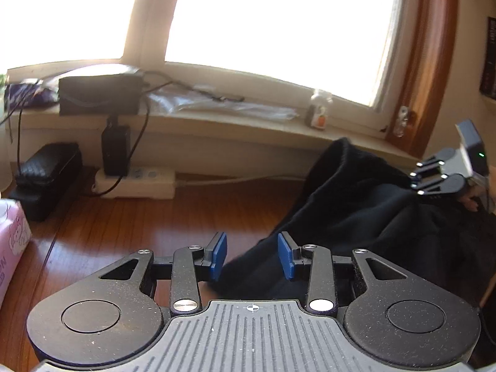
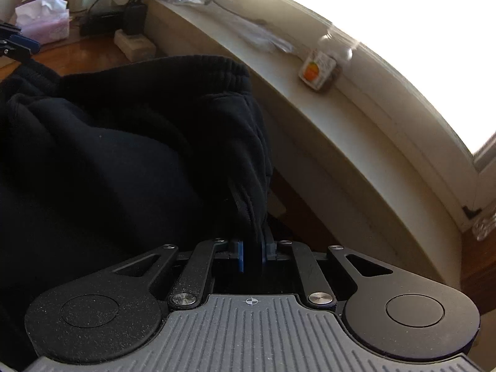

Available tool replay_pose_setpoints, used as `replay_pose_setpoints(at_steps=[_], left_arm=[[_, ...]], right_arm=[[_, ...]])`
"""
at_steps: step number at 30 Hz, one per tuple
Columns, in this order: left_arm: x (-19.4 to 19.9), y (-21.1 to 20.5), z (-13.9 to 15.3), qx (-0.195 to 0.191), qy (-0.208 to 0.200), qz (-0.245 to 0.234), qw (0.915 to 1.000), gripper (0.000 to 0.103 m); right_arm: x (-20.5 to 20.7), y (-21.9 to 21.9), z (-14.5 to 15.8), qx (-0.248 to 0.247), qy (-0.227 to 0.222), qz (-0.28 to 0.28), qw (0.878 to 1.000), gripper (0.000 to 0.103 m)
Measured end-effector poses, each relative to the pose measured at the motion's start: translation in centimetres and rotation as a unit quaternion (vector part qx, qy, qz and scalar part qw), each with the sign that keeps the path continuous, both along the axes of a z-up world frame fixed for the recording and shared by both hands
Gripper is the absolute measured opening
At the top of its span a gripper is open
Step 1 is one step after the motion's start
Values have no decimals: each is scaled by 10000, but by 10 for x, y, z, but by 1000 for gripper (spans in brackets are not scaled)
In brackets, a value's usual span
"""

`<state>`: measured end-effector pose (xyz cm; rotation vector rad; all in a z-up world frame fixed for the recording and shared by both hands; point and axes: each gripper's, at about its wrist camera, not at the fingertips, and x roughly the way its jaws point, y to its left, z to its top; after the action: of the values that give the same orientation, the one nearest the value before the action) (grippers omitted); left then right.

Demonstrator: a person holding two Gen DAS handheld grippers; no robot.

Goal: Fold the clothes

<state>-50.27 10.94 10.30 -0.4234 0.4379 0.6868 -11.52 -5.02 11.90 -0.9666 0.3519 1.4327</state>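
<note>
Wooden desk (image 1: 130,229): left gripper (image 1: 252,255) gapes empty; right gripper (image 2: 252,255) pinches black garment (image 2: 124,142).

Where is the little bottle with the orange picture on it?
The little bottle stands on the windowsill under the bright window, up and right of the black garment in the right wrist view.

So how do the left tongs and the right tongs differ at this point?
The left tongs stand open, blue pads apart, gripping nothing; the right tongs are shut on a bunched fold of the black fleece garment. The left tongs hover over the brown wooden tabletop at the garment's edge; the right tongs are beside the pale window ledge. Both share black linkages and blue pads.
</note>
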Motion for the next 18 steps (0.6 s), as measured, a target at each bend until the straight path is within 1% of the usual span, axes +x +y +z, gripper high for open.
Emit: replay_pose_setpoints(at_steps=[2, 4, 5, 6, 8, 9, 11, 12, 14, 16, 18], left_arm=[[-3, 9, -11, -180, -79, -35, 9998, 39], [-8, 13, -18, -310, -203, -68, 9993, 43], [-10, 13, -21, -355, -255, -94, 9990, 45], [-12, 13, -23, -390, -297, -126, 9987, 52], [-15, 10, -27, -464, -326, -209, 9982, 57], [-15, 9, -30, -493, -296, -226, 9981, 57], [-14, 6, -34, -522, -212, -247, 9981, 56], [-14, 5, -35, -528, -192, -248, 9981, 56], [-14, 3, -37, -538, -192, -238, 9981, 56], [-15, 3, -37, -557, -225, -235, 9979, 56], [-16, 3, -37, -572, -256, -234, 9978, 56]], right_arm=[[3, -3, -2, 33, 55, -26, 10000, 10], [6, -6, -3, 66, 109, -52, 9999, 11], [6, -6, -1, 104, 146, -65, 9998, 11], [6, -6, 4, 155, 190, -78, 9997, 12], [5, -5, 13, 258, 277, -105, 9992, 16], [5, -4, 18, 310, 321, -118, 9989, 18], [5, -4, 31, 463, 448, -126, 9978, 30], [6, -5, 42, 599, 560, -107, 9966, 33], [4, -6, 61, 859, 652, -45, 9942, 45], [1, -4, 78, 1078, 725, 8, 9915, 47], [-2, 8, 80, 1062, 789, 81, 9912, 50]])
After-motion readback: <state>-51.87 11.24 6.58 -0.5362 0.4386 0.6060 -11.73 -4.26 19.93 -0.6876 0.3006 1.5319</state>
